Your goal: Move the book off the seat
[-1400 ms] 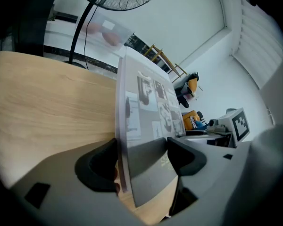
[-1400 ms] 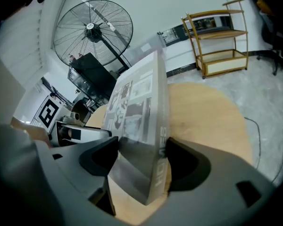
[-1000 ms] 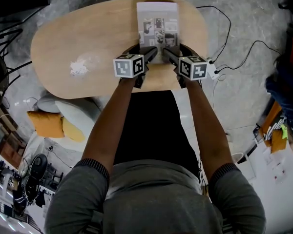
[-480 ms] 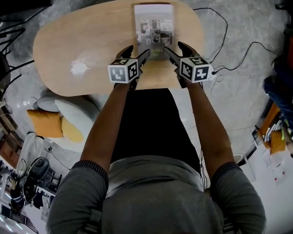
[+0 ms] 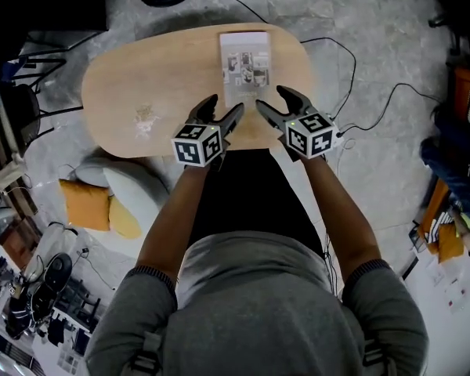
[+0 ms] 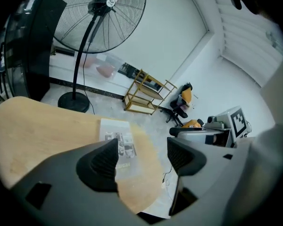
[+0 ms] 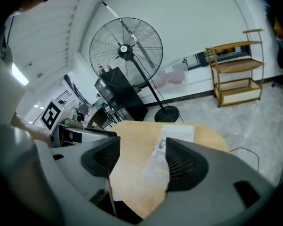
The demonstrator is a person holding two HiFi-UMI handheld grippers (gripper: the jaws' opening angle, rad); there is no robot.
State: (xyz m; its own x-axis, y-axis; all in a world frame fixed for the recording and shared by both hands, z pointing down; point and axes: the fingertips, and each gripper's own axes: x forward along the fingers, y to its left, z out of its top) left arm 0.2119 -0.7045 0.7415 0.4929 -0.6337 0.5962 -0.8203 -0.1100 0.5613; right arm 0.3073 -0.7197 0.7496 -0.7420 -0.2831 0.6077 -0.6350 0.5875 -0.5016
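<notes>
**Head view.** The book (image 5: 245, 69) is lying flat, cover up, on the oval wooden tabletop (image 5: 157, 84), at the tabletop's far edge and toward its right end. The left gripper (image 5: 225, 105) and the right gripper (image 5: 270, 98) are hovering above the tabletop's near edge, one at each side of the book's near end, and neither is touching the book. Only this view is showing:
- the person's forearms;
- a white smudge (image 5: 145, 120) on the tabletop's left half;
- an orange cushion (image 5: 84, 202) and a pale pillow (image 5: 133, 194) on the floor off the tabletop's near left end;
- a black cable (image 5: 352, 61) trailing over the floor off the tabletop's right end.

**Left gripper view.** The jaws are standing apart with nothing between them. The book and the tabletop's right end are showing through the gap, well below the pads. Only the gripper views are showing what is standing beyond the tabletop's far edge: a pedestal fan (image 6: 101, 13) and a wooden shelf rack (image 6: 146, 93). The right gripper's marker cube (image 6: 239, 120) is appearing to the right of the tabletop.

**Right gripper view.** The jaws are standing apart and have just been closing slightly, with nothing between them. The book is showing beyond the right pad, flat on the tabletop. The left gripper is appearing to the left of the tabletop.
</notes>
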